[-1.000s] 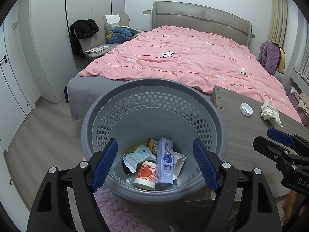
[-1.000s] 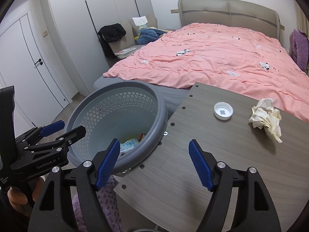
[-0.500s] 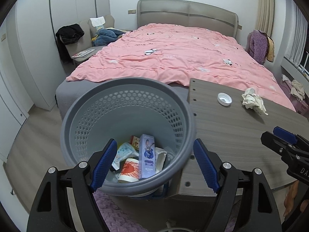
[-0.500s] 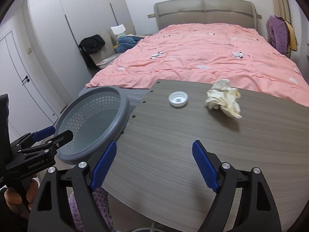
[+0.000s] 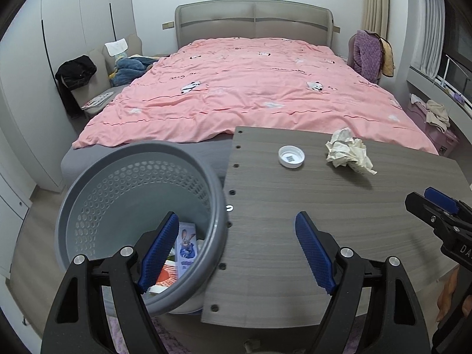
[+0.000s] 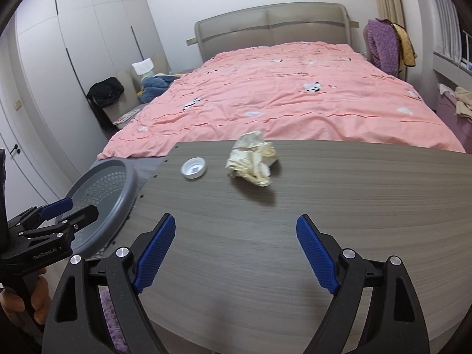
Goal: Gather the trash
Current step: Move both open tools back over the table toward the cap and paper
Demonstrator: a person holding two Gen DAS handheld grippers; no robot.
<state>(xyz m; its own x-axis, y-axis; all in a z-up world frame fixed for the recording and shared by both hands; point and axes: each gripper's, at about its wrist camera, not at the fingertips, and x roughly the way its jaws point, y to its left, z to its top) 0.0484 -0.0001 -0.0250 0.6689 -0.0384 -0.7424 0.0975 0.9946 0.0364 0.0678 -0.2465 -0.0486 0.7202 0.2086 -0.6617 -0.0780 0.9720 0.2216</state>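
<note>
Nearby, crumpled paper (image 6: 252,159) beside white cap (image 6: 193,168) on table (image 6: 324,206), both hand-held grippers released, right one just widening, empty.

Grey wood-grain counter (image 5: 339,224), row of drilled holes along its left edge, set at the foot of the bed (image 5: 250,88). On the counter, far side: white bottle cap (image 5: 291,156) lying open side up, crumpled cream paper wad (image 5: 349,152) just right of it, the two apart. Near half of the surface carries nothing. Bed has a pink duvet (image 6: 289,103) spread flat. Grey perforated basket (image 5: 97,194) against the counter's left edge.
</note>
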